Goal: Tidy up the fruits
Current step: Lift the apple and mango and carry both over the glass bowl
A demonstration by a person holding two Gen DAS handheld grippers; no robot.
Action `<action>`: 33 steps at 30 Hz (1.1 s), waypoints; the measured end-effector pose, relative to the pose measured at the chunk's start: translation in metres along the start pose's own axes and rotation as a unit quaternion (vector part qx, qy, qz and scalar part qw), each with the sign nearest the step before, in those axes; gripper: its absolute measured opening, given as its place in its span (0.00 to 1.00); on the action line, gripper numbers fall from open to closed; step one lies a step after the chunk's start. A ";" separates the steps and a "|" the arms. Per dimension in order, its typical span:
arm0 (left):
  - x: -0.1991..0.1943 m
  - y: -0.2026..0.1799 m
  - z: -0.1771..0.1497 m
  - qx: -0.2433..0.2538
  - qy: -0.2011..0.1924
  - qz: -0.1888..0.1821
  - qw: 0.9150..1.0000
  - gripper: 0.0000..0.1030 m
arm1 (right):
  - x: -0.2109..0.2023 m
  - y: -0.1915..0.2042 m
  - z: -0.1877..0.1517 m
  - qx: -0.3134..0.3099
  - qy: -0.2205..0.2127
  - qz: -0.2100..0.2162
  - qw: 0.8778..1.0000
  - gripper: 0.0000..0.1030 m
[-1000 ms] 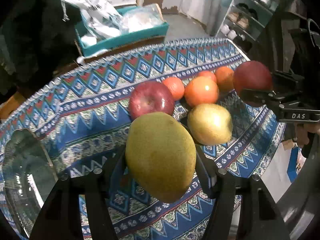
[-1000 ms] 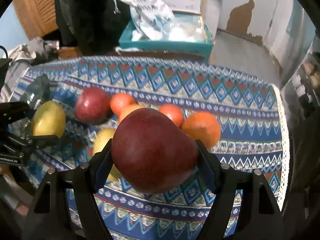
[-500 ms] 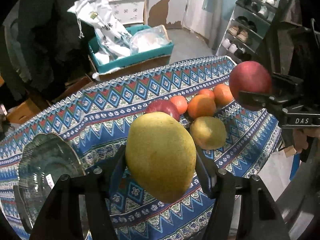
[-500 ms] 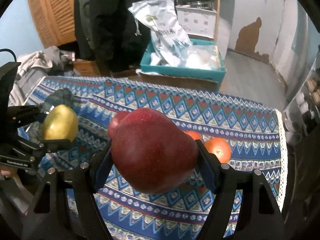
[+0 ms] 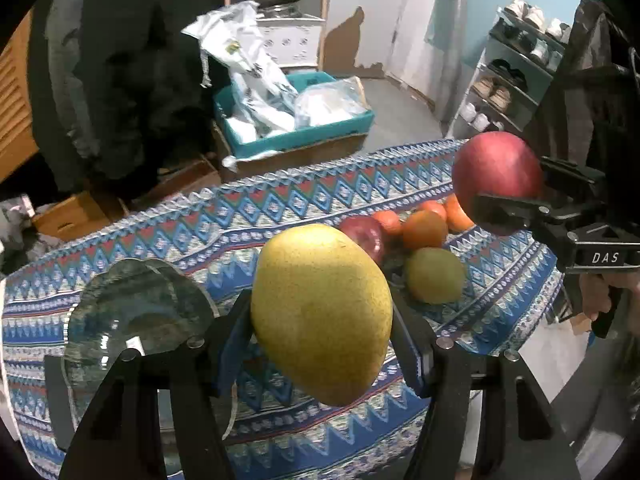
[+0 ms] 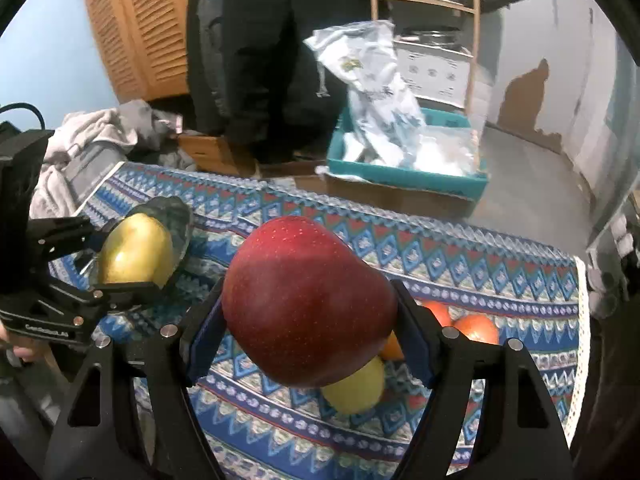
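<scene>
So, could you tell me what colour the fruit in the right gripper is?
Dark red; the apple shows best in the right wrist view.

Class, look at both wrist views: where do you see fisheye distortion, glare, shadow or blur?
Left wrist view: the tablecloth edge bows into a curve, black vignette fills the corners, and glare streaks the glass plate. Right wrist view: a shadow band darkens the lower half of the red apple, and the plastic bag behind looks smeared.

The left gripper (image 5: pixel 322 316) was matte black, with angular cut-out arms, blue pads (image 5: pixel 230 344) and round silver screws (image 5: pixel 445 343). The right gripper (image 6: pixel 308 320) looked alike; its side read "DAS" in white. A black cable (image 6: pixel 22 110) looped behind.
</scene>
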State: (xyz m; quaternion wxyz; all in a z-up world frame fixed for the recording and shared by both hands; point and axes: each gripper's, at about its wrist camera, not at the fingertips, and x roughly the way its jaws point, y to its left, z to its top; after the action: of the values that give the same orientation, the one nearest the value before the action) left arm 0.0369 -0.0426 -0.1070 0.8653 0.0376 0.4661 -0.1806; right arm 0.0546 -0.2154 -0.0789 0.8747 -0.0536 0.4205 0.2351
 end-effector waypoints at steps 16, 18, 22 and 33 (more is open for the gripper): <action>-0.022 0.068 -0.022 -0.063 -0.008 0.043 0.997 0.64 | 0.049 0.079 0.039 -0.050 0.025 0.059 0.997 0.74; -0.023 0.079 -0.027 -0.073 -0.006 0.052 0.996 0.64 | 0.055 0.088 0.043 -0.056 0.027 0.066 0.996 0.74; -0.024 0.098 -0.036 -0.091 -0.002 0.065 0.994 0.64 | 0.073 0.109 0.052 -0.063 0.036 0.084 0.994 0.74; -0.014 0.151 -0.067 -0.145 0.028 0.097 0.984 0.64 | 0.122 0.164 0.057 -0.084 0.081 0.114 0.987 0.74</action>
State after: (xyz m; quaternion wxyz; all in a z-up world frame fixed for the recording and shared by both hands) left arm 0.0293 0.1181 -0.1494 0.8615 -0.0378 0.5058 -0.0254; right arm 0.0860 -0.0095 -0.1180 0.7974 -0.0973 0.4725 0.3626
